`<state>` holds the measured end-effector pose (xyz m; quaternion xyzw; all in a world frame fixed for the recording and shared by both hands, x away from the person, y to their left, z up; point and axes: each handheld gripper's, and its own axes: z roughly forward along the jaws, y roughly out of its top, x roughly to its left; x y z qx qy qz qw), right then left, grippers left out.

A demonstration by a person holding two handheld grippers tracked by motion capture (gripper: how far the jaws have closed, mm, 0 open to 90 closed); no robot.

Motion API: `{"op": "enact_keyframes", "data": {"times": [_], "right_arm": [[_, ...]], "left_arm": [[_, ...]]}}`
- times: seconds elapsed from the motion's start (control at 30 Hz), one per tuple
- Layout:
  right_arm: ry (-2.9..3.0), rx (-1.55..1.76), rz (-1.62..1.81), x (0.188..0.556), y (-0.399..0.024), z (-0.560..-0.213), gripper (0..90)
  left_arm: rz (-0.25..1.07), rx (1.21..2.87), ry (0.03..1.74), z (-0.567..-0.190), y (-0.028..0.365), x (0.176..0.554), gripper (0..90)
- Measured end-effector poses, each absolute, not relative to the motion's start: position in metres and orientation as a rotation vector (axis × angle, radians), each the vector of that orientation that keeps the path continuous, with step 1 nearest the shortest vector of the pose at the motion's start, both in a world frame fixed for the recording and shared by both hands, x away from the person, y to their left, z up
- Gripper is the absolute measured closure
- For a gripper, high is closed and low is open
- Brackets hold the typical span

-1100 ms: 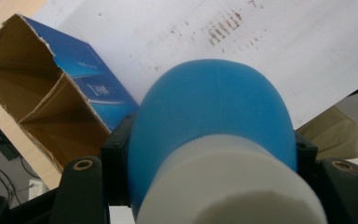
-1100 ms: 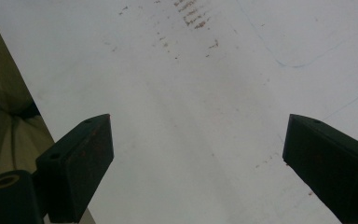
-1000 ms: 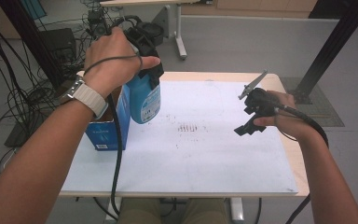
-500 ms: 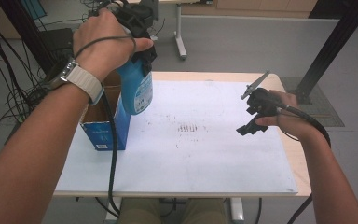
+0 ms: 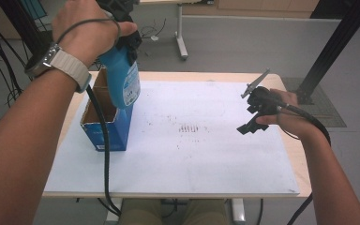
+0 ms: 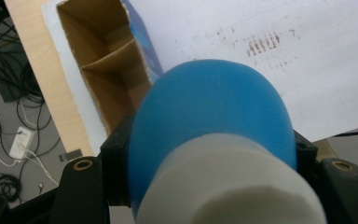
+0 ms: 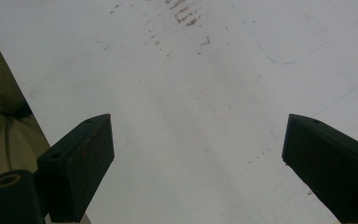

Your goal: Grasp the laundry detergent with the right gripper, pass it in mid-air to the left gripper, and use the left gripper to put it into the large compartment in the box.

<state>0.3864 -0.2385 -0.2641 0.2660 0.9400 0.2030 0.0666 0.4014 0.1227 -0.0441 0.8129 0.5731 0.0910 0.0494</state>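
Blue bottle (image 5: 122, 79) clamped between left claw (image 6: 205, 158) jaws above cardboard box (image 5: 104, 123); right claw (image 7: 198, 163) jaws apart, empty.

Table (image 5: 290, 154): light wood top, covered by a white sheet (image 5: 206, 159) bearing faint brown smudges (image 5: 190, 128) near its middle. Floor (image 5: 243, 47): plain grey, evenly lit. Far side: white legs of a second table (image 5: 182, 35), with loose cables on the floor beside them. Left edge: a bundle of black cables (image 5: 2, 61) hanging and lying on the floor; a white power strip (image 6: 18, 142) among them. Right: a black slanted post (image 5: 335, 47) standing on a dark mesh base plate (image 5: 321, 105).
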Motion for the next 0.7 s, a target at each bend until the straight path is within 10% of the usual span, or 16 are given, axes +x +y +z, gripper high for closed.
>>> {"op": "enact_keyframes", "data": {"times": [0.7], "right_arm": [[2.835, 0.797, 0.609, 0.391, -0.237, -0.265, 8.9]], "left_arm": [[0.25, 2.32, 1.949, -0.031, 0.158, 0.407, 38.0]]}}
